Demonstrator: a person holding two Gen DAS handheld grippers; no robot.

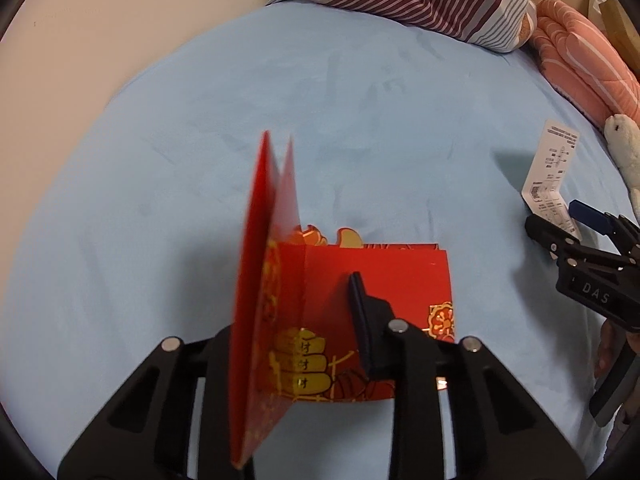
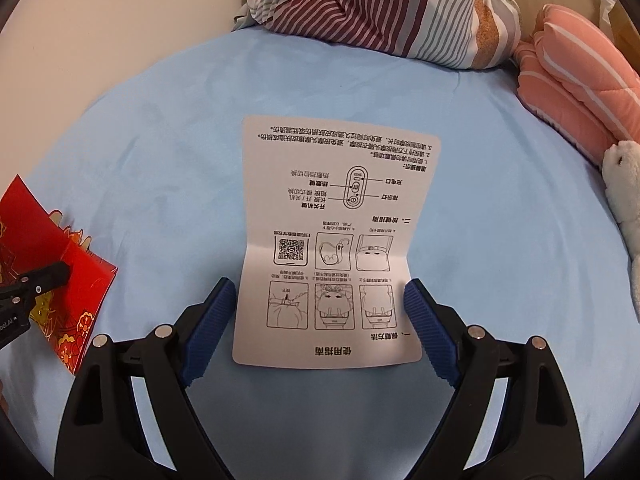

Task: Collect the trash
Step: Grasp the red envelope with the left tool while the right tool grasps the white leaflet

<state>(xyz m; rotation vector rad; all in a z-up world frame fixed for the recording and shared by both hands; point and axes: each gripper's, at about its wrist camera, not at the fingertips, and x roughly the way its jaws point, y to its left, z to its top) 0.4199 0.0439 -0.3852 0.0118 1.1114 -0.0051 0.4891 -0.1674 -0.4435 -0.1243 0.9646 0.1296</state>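
Paper is all there is to gather on this bed (image 2: 160,128): a red card (image 1: 360,280) and a white leaflet (image 2: 336,240), both light, thin and apt to bend or slide on the blue sheet.

The left gripper (image 1: 296,344) has the red card between its jaws, which are drawn in on it; part of the card stands up on edge along the left jaw, and the rest lies flat under and ahead of the right one. Stiff card like this should hold well if pinched near the fold, I judge.

The right gripper (image 2: 316,312) hangs over the leaflet with jaws released and spread wide, one blue pad just outside each long edge of the sheet's near half. The leaflet lies flat, creased across its middle, so its edges give little to catch. Closing inward would likely buckle the sheet upward into a ridge the pads can pinch; a gentle squeeze seems enough.
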